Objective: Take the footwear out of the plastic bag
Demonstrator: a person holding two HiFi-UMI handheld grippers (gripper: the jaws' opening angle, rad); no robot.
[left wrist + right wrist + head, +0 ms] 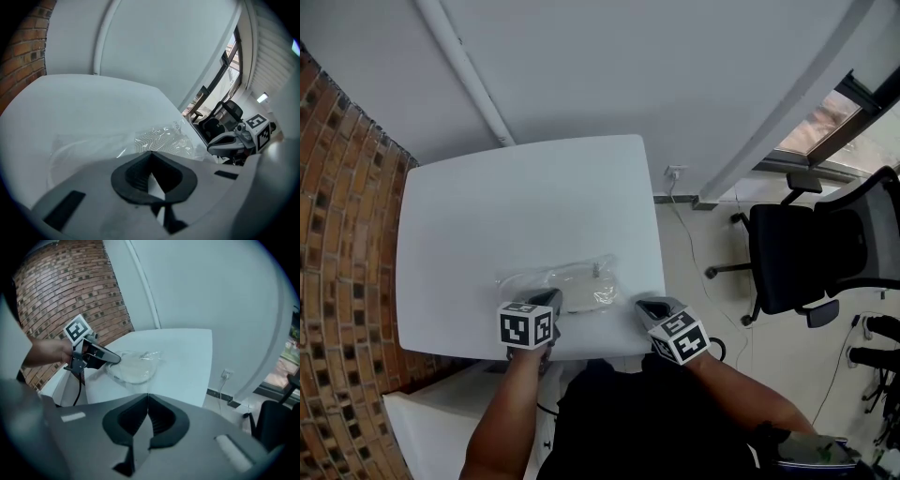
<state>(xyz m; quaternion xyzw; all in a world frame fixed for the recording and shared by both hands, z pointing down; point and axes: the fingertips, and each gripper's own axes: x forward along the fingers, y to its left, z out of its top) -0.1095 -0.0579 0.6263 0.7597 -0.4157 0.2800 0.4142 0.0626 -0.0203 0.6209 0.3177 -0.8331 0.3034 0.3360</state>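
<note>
Holding left claw (551, 300) pressed together at plastic bag (530, 279) edge, footwear (586, 289) lying inside just ahead. Holding right claw (643, 306) pressed together, empty, bag lying to its left.

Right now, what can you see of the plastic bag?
The plastic bag is clear, crinkled film, lying flat near the white table's front edge, with pale footwear inside. The left gripper tip sits at its near-left corner; whether it pinches film is unclear. The right gripper is apart from it.
</note>
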